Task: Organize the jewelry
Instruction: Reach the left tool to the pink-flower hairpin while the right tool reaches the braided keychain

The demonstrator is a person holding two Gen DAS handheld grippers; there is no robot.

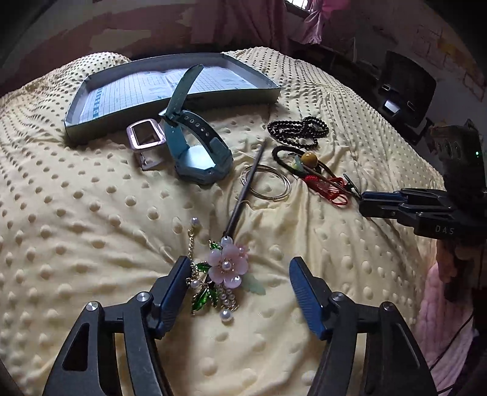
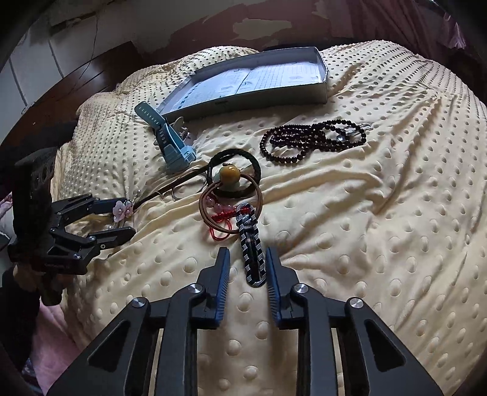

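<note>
A yellow dotted blanket (image 1: 91, 213) is seen covering the whole work surface; a peeling wall (image 2: 258, 21) and pink curtain (image 1: 313, 18) are seen behind it.

Lying loose on the blanket, in the left wrist view: a blue watch (image 1: 194, 146) at centre, its strap leaning over the box rim; a pink watch frame (image 1: 146, 141) just left of it; a black bead string (image 1: 299, 129) at upper right; thin wire rings (image 1: 268, 184) crossed by the dark stick of a flower hairpin (image 1: 226, 265).

A shallow grey box (image 1: 268, 83) is sitting at the top, lined with gridded paper; only the strap tip is in it.

The left gripper (image 1: 239, 284) is being held wide open around the hairpin flower. The right gripper (image 2: 248, 271) is being held narrowly open around a woven black-and-white cord (image 2: 252, 252), its right pad apparently touching it.
</note>
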